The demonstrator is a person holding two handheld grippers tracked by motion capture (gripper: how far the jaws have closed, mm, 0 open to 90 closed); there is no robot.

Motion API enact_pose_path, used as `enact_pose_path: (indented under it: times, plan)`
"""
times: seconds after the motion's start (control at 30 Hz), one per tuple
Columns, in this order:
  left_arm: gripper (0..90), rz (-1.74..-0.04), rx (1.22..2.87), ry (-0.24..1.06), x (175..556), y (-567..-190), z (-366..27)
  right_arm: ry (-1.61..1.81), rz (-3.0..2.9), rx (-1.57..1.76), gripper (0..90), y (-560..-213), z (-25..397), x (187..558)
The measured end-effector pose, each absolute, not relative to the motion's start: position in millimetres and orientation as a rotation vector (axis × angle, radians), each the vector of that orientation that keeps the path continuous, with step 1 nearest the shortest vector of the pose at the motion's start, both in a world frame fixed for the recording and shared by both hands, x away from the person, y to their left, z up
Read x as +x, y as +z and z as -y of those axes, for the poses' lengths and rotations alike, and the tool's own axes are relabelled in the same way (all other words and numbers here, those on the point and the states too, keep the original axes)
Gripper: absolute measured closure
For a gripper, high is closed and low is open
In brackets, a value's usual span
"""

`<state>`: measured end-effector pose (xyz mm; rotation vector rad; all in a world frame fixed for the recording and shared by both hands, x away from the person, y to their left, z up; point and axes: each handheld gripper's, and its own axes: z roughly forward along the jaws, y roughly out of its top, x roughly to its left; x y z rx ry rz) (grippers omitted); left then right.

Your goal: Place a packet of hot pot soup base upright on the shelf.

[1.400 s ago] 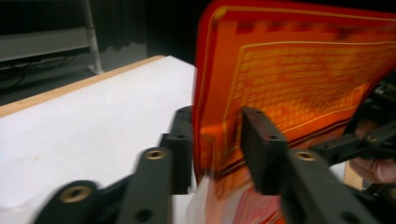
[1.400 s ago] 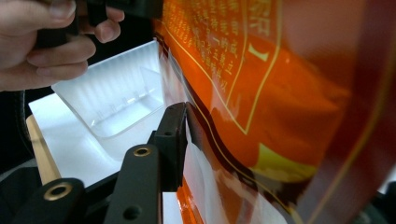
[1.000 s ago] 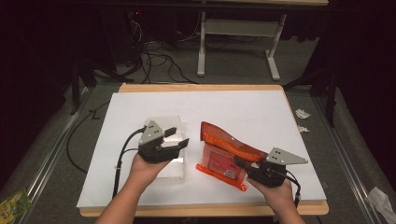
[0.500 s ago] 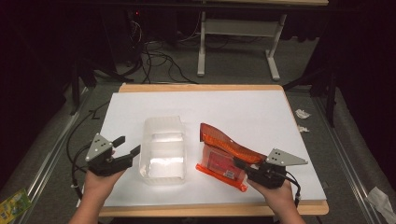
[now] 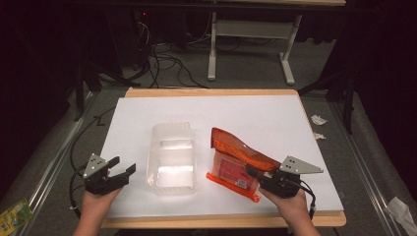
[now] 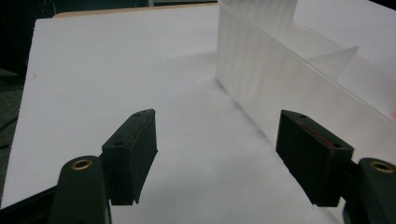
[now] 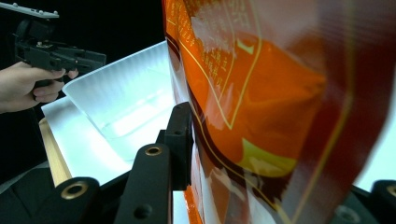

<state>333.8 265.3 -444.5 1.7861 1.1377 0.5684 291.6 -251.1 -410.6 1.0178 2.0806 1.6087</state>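
While the right gripper (image 5: 252, 173) clamps the near end of the glossy orange-red plastic snack pouch (image 5: 236, 160), the left gripper (image 5: 124, 167) hovers with its jaws spread wide and holding nothing.

Seen from the high view, the pouch sits on the white table top (image 5: 265, 118), right of centre, its far end curling upward and its printed label facing up; the clear, divided plastic tray (image 5: 171, 156) lies just left of it, between the two grippers. The right gripper view brings out the pouch (image 7: 261, 93) pinched between the jaws, with yellow line print on shiny film, and the left gripper (image 7: 88, 57) beyond the tray (image 7: 126, 107). The left gripper view shows the tray's frosted wall (image 6: 299, 88) near its right jaw, apart from it.
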Motion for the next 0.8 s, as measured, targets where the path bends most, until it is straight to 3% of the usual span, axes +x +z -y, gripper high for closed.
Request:
enact_pose_path:
  times: [0.17, 0.8]
  plan:
    - [29.0, -1.120, 1.762, 0.570, 333.3, -443.2, -268.1, 1.571, -2.092, 1.004, 72.2, -408.2, 247.1, 287.1]
    - [28.5, -1.086, 1.727, 0.558, 334.5, -443.5, -273.7, 1.606, -1.941, 1.061, 72.6, -376.0, 229.1, 279.6]
